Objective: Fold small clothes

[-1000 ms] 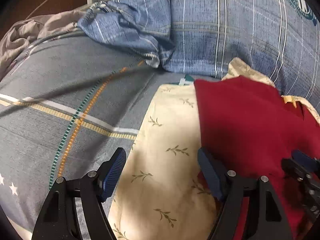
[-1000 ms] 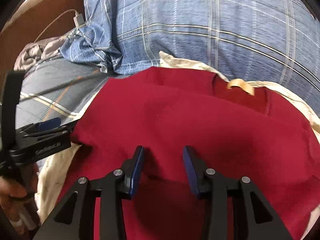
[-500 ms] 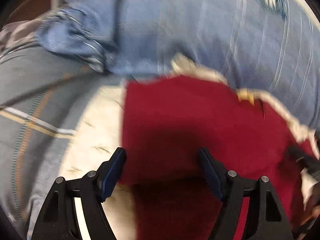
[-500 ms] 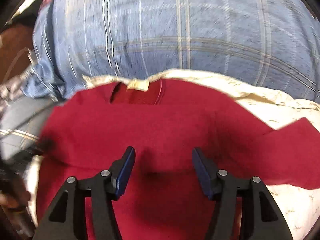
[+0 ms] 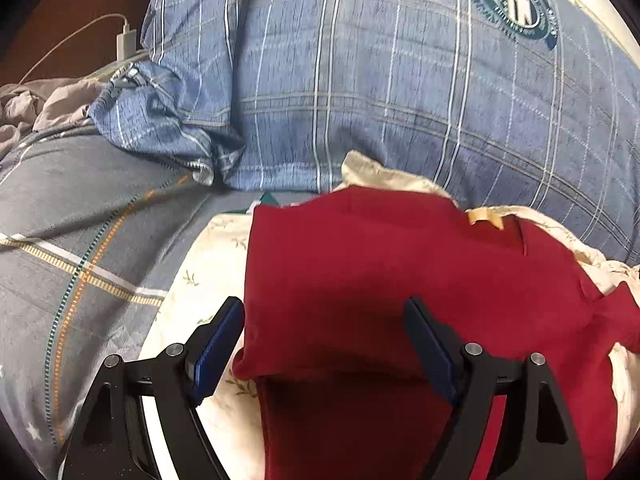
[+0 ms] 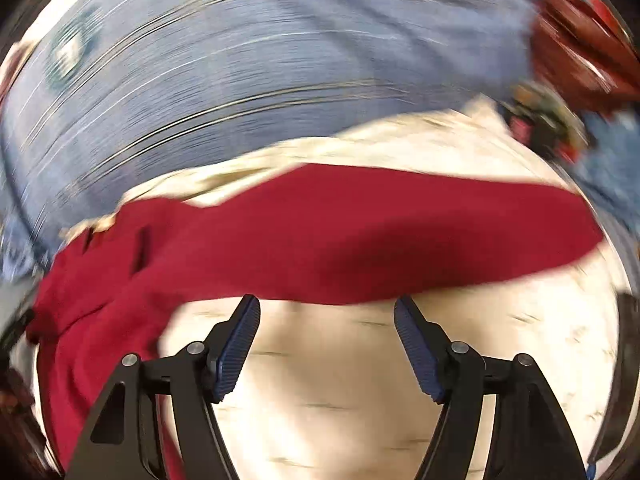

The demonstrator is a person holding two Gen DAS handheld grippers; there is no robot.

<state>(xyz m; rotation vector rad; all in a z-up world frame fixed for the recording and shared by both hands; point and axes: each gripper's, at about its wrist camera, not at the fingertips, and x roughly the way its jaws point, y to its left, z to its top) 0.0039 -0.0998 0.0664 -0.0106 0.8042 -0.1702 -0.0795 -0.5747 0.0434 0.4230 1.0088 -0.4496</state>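
Both grippers, left gripper (image 5: pixel 324 344) and right gripper (image 6: pixel 327 344), have just been opening and now stand spread, empty, the red shirt (image 5: pixel 400 272) released with its left side folded; the right sleeve (image 6: pixel 440 232) seems next.

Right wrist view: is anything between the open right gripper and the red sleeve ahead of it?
Nothing visible: only bare cream cloth lies between the right gripper and the red garment's sleeve.

Soft matt knit on the red garment (image 5: pixel 400 280), small tan woven label (image 5: pixel 485 216) at its neck. Thin cream printed cotton sheet (image 5: pixel 200 264) underneath. Faded blue plaid quilt (image 5: pixel 360 80), slightly slubby weave. Matt black plastic fingers (image 5: pixel 188 396), ribbed blue rubbery pads (image 6: pixel 240 344), shiny metal pins.
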